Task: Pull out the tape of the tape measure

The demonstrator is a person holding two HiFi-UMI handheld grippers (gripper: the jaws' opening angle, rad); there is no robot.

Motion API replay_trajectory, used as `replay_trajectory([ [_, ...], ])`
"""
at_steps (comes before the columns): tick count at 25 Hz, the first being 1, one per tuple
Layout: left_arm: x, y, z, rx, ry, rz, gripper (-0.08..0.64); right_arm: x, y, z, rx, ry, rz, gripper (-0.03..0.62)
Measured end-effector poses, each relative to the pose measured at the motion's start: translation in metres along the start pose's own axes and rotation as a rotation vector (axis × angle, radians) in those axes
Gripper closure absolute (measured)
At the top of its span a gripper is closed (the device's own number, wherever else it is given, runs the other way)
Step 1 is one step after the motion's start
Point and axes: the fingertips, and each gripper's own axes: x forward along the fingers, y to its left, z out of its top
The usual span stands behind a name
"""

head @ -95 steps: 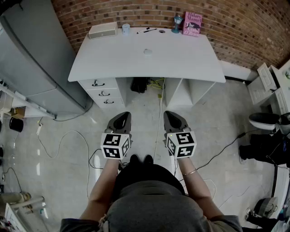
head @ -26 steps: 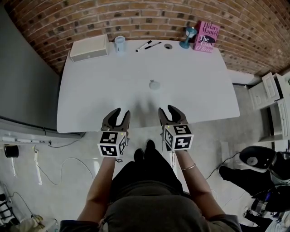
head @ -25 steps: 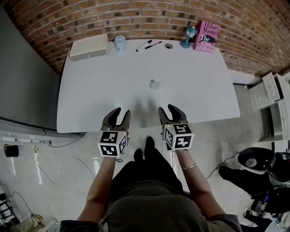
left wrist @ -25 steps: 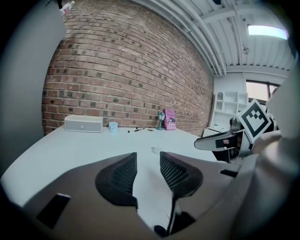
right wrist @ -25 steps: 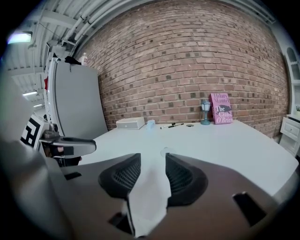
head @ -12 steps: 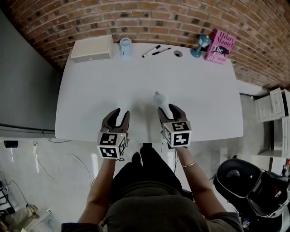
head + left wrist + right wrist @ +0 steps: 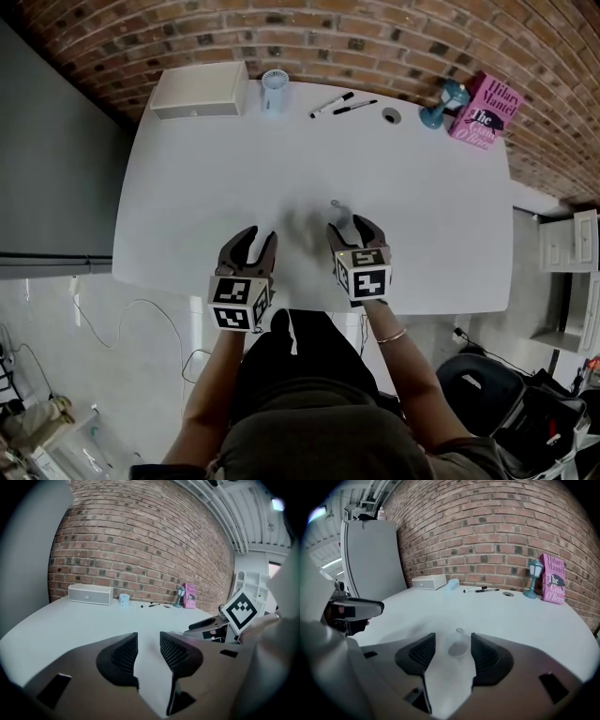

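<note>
A small round white tape measure (image 7: pixel 458 648) with a little ring at its far side lies on the white table (image 7: pixel 206 178). In the head view the tape measure (image 7: pixel 343 217) sits at the tips of my right gripper (image 7: pixel 349 228). The jaws of my right gripper (image 7: pixel 453 641) are opening; the tape measure shows in the gap just ahead of them, and the pads do not press on it. My left gripper (image 7: pixel 255 239) hovers over the table's near edge to the left. The left gripper (image 7: pixel 148 641) is open, with nothing between its fingers.
Along the table's far edge by the brick wall stand a white box-shaped speaker (image 7: pixel 199 90), a pale blue cup (image 7: pixel 273 91), two markers (image 7: pixel 342 102), a teal lamp figure (image 7: pixel 442 103) and a pink book (image 7: pixel 486 111). A grey cabinet (image 7: pixel 47 159) flanks the left. A black chair (image 7: pixel 487 394) stands at the lower right.
The person has walked up to the table and both grippers have come forward over its near edge. The right gripper now reaches the tape measure with its jaws wider apart.
</note>
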Motion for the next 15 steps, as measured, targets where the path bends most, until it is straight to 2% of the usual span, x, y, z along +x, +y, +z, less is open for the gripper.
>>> replay_trajectory([
  [4,0.005,0.004,-0.004,-0.004,0.015,0.016,0.417,0.013,0.000,-0.002,-0.032,0.029,0.007,0.350],
  [15,0.011,0.007,-0.010,-0.031,0.034,0.041,0.417,0.034,-0.006,-0.015,-0.021,0.109,0.020,0.350],
])
